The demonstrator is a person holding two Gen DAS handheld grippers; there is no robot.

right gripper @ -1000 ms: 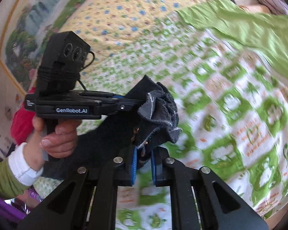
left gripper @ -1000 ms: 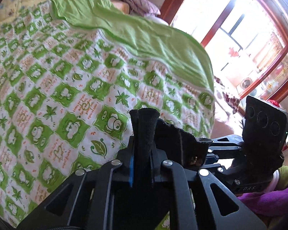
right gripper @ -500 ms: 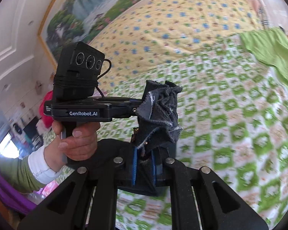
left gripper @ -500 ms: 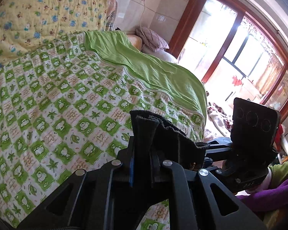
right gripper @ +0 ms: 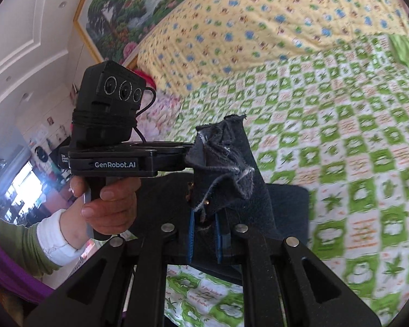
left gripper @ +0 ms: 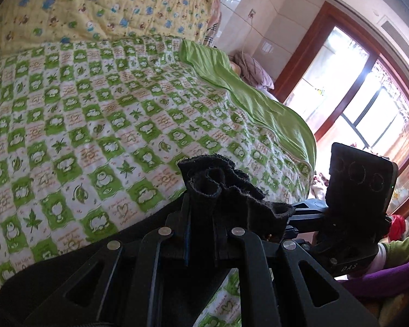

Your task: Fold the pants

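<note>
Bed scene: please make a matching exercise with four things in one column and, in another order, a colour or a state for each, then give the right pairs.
Things:
1. pants
2. quilt
3. sheet
4. blanket

Colours or states:
A. yellow with small blue prints
B. plain green, lying along the far edge of the bed
C. dark, bunched, pinched by both the left gripper and the right gripper
D. green and white checks

Pairs: 1-C, 2-D, 3-B, 4-A

- Bunched dark fleece pants [left gripper: 226,190] hide our left gripper's [left gripper: 201,234] fingertips; their lower cloth runs off the frame at 7 o'clock.
- The green-and-white checked quilt [right gripper: 354,163] blurs toward 4 o'clock in the right wrist view.
- Our left hand [right gripper: 106,207] is cut off at the sleeve, 8 o'clock.
</note>
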